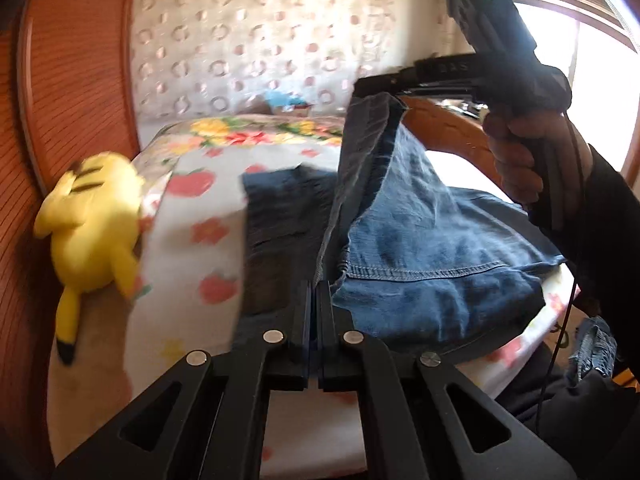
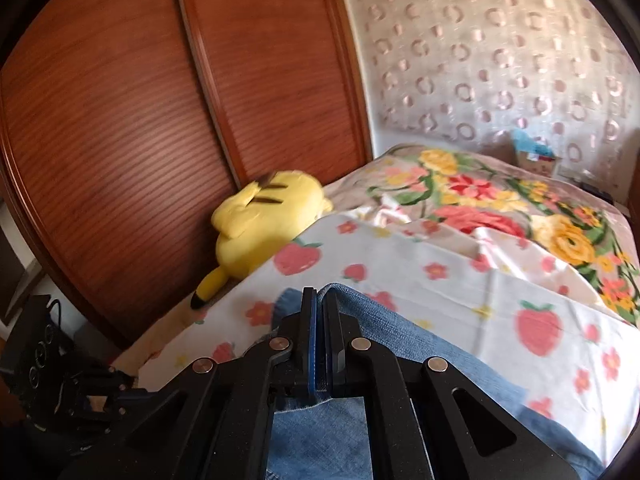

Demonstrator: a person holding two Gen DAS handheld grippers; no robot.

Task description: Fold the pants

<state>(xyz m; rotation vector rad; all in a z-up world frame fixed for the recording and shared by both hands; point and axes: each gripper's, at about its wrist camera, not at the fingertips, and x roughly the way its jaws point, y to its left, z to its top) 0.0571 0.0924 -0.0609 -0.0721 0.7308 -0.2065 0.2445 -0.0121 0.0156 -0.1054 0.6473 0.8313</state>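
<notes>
- The jeans (image 1: 432,240) are seen draped over the bed (image 1: 192,256), at 3 o'clock from the centre of the left wrist view, with a stitched hem lying across the lower fold.
- One edge of the denim is lifted up toward 1 o'clock, where it is pinched by the right gripper (image 1: 378,84); that gripper is carried by a hand (image 1: 520,152) in a dark sleeve.
- The left gripper (image 1: 318,300) is shown with its jaws pressed together, and a thin edge of the jeans is caught between them.
- In the right wrist view the right gripper (image 2: 320,312) is closed on light blue denim (image 2: 420,340), which spills out toward 4 o'clock over the strawberry-print sheet (image 2: 440,280).
- A yellow plush toy (image 2: 264,228) is seen at 10 o'clock, lying at the bed's edge against the wooden wardrobe doors (image 2: 140,100).
- A flowered blanket (image 2: 500,200) is spread at 2 o'clock, with a patterned curtain (image 2: 500,60) behind it.
- Both views are blurred.
</notes>
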